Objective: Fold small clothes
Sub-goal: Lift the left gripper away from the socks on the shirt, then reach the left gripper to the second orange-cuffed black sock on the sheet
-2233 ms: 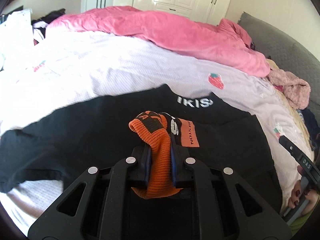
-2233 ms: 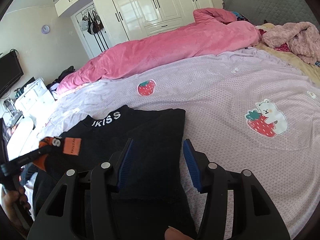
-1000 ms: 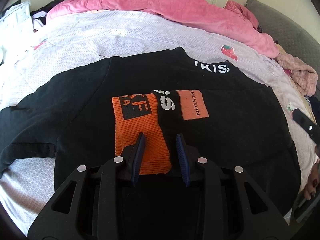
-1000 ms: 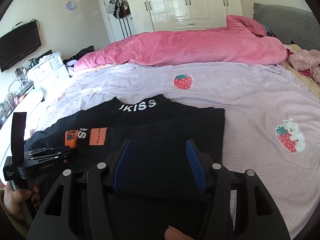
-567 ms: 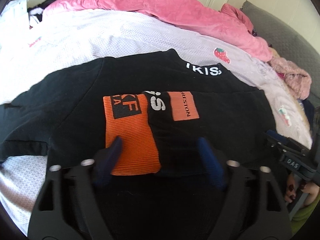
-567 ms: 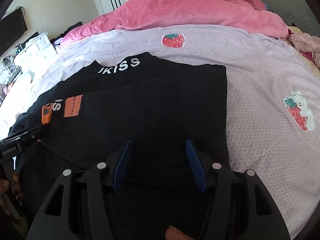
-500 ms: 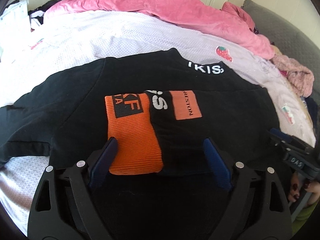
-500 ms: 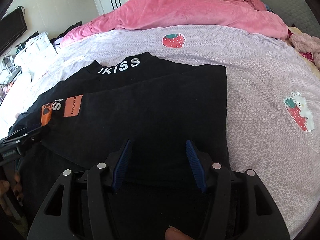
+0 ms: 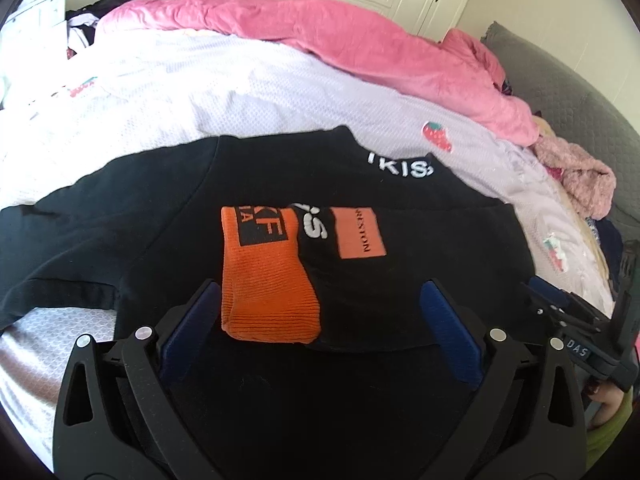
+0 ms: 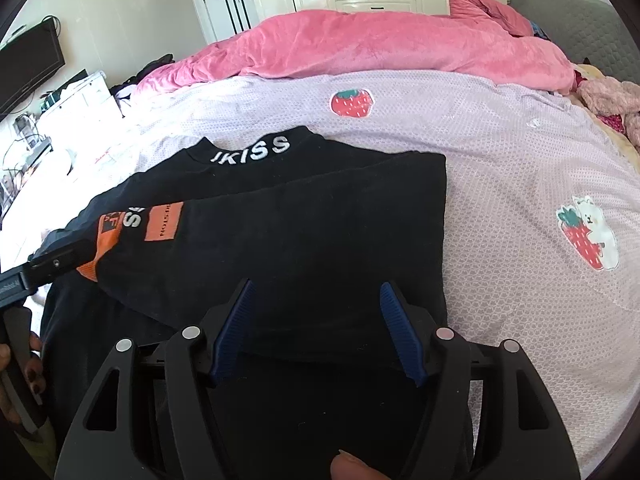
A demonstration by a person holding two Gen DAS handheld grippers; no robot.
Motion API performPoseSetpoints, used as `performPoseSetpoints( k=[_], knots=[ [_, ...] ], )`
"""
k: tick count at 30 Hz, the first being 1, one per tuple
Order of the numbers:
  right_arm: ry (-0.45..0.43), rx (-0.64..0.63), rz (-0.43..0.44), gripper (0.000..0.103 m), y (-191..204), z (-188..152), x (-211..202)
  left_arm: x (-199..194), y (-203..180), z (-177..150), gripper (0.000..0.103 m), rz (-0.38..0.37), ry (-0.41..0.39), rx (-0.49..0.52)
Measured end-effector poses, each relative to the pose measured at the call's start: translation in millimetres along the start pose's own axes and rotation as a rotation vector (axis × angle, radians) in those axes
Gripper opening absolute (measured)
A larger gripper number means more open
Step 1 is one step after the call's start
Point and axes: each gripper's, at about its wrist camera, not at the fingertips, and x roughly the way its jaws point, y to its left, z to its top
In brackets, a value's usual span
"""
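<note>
A black top [image 9: 132,236] with white neck lettering lies on the bed, its right sleeve folded across the body. The sleeve's orange cuff [image 9: 266,284] lies flat on the black cloth. My left gripper [image 9: 320,292] is wide open and empty, its fingers either side of the cuff's near end. In the right wrist view the top [image 10: 320,220] lies ahead, the cuff [image 10: 106,242] at its left. My right gripper [image 10: 314,292] is open and empty above the top's near right part. The left gripper [image 10: 52,262] shows at that view's left edge.
The lilac bedsheet [image 10: 500,168] with strawberry patches stretches to the right. A pink duvet [image 10: 380,48] is bunched along the far side. A pink fluffy garment [image 9: 580,176] lies at the right by the grey headboard [image 9: 592,108]. The right gripper [image 9: 576,340] shows at the left wrist view's right edge.
My left gripper let go of the orange cuff, laid it flat on the top, opened wide and drew back a little. My right gripper stayed open over the top.
</note>
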Motion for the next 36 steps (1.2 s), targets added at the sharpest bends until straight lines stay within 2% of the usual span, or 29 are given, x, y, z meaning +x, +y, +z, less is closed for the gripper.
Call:
performPoseSetpoints(
  k=[7,10,13,17,19,32,36],
  knots=[
    [-0.038,-0.016,0.019,0.072,9,5,-13,-20,5,2,0.093,-0.007,-0.024,-0.021],
    [-0.053,-0.011,0.027,0.081,12,8,-17,-30,10,2,0.094,0.001,-0.04,-0.04],
    [-0.07,-0.01,0.039,0.081,17,10,-22,-40,12,3,0.093,0.007,-0.056,-0.046],
    [-0.085,-0.024,0.049,0.081,26,13,-28,-56,15,5,0.094,0.045,-0.088,-0.05],
    [-0.095,-0.03,0.057,0.086,31,15,-32,-62,19,5,0.094,0.061,-0.098,-0.057],
    [-0.143,-0.081,0.082,0.092,71,32,-46,-117,65,3,0.094,0.146,-0.226,-0.156],
    [-0.147,-0.106,0.096,0.092,89,37,-47,-134,80,2,0.094,0.227,-0.254,-0.17]
  ],
)
